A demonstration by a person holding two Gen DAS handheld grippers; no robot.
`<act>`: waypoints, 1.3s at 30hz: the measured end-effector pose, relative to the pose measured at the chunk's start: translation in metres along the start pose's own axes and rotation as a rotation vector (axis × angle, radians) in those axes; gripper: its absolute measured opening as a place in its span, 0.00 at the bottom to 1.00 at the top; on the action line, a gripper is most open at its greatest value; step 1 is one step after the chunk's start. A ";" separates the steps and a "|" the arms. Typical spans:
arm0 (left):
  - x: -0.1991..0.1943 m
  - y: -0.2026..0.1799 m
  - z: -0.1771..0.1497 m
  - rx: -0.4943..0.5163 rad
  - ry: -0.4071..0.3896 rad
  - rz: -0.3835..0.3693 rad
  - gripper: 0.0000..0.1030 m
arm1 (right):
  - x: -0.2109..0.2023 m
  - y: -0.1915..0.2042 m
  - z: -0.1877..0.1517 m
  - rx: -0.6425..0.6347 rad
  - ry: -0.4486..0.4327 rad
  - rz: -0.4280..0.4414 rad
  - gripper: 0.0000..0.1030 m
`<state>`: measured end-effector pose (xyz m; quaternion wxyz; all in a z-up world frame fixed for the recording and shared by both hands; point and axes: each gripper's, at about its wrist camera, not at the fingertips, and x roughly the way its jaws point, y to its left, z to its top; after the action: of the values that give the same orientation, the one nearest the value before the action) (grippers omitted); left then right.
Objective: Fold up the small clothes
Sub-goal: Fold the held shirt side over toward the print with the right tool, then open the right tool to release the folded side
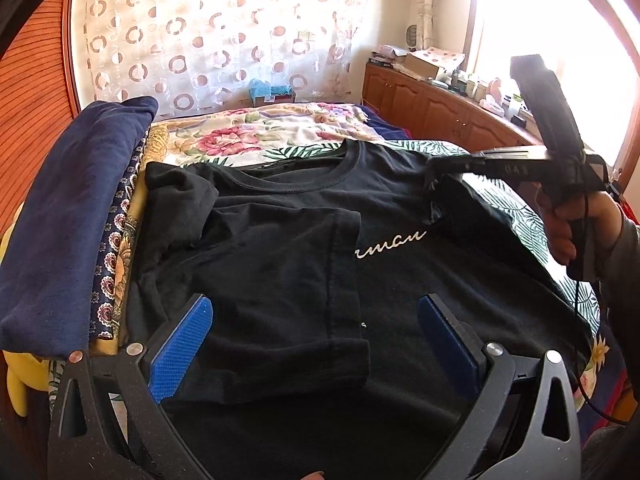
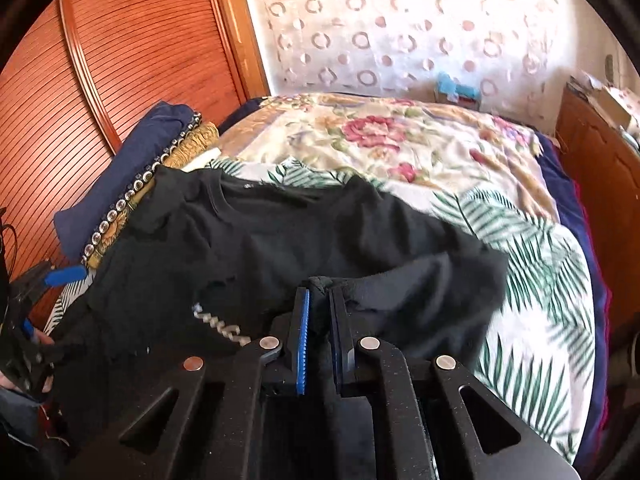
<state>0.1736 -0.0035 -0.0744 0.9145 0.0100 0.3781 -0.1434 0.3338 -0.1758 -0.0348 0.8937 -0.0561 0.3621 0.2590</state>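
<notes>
The black T-shirt (image 1: pixel 400 208) lay flat on the bed (image 2: pixel 400 148), with one side already folded in. Your left hand-held gripper (image 1: pixel 316 344) hung wide open just above the folded part and held nothing. Your right hand-held gripper (image 2: pixel 319 320) was squeezed tight on the other sleeve (image 2: pixel 424 280). I think the sleeve could slip out, because only a little cloth sat between the pads. If you pulled too fast, the whole shirt could slide and mess up the first fold.

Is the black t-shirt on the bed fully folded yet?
Partly folded: the black t-shirt has one side turned over its front, and the right gripper pinches the other side, lifted.
</notes>
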 end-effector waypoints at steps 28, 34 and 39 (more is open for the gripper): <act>-0.001 -0.001 -0.008 -0.014 0.023 0.004 1.00 | 0.017 -0.009 -0.021 0.020 0.084 0.023 0.11; -0.001 -0.001 -0.008 -0.016 0.018 0.007 1.00 | -0.018 -0.007 -0.032 -0.019 0.049 0.071 0.04; 0.000 -0.001 -0.009 -0.022 0.018 0.000 1.00 | -0.052 -0.004 -0.061 -0.054 0.051 0.090 0.04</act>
<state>0.1672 -0.0030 -0.0805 0.9112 0.0012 0.3878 -0.1391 0.2664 -0.2187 -0.0444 0.8697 -0.0705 0.3798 0.3071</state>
